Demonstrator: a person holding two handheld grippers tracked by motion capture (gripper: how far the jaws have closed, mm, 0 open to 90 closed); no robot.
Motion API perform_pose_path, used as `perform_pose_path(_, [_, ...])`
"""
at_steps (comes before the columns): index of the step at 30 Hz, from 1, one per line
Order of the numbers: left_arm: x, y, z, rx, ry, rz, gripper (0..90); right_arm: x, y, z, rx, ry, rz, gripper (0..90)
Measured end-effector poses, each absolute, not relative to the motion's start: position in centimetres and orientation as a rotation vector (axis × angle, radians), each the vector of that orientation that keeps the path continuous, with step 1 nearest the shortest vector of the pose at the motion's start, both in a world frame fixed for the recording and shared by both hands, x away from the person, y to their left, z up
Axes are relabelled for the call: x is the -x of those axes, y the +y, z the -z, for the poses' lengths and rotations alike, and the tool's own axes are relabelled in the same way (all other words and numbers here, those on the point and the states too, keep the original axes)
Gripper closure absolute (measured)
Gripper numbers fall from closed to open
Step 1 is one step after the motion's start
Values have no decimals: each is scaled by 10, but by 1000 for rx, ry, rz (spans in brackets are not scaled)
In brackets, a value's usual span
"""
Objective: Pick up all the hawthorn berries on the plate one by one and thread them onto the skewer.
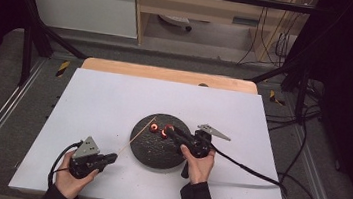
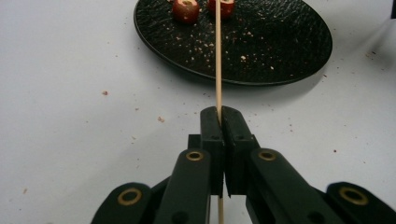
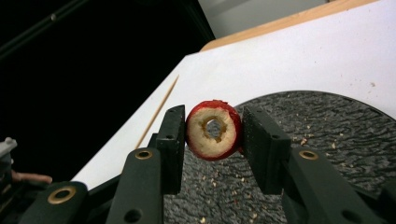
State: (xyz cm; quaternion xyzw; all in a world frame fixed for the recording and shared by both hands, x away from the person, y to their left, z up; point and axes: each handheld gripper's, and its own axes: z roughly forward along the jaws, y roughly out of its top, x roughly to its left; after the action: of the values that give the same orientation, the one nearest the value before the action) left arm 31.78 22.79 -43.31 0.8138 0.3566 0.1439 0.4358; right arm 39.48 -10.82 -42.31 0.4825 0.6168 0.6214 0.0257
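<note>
Gripping a thin wooden skewer (image 2: 218,70) between jaws pressed flat on it, the left gripper (image 1: 107,159) sat low on the white table (image 1: 104,101), the stick running forward over the rim of the black plate (image 2: 280,42). Farther on, the right gripper (image 3: 214,133) pinched a cored red fruit slice (image 3: 214,130) above the plate, its hollow centre facing the camera. Beyond, a second red piece (image 2: 186,10) rested on the crumb-speckled plate, near the skewer's far end.

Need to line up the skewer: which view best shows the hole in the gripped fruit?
Right gripper view: the cored red fruit faces the camera, hole open, clamped between the jaws. High view shows a small red blob; left gripper view, its top edge.
</note>
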Motion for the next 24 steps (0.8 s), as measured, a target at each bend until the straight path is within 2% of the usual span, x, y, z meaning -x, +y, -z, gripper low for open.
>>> perform_pose_path(24, [-316,204,426,-1996,860,-336,876,-404,-110,413,-1488,1562,-2122,614])
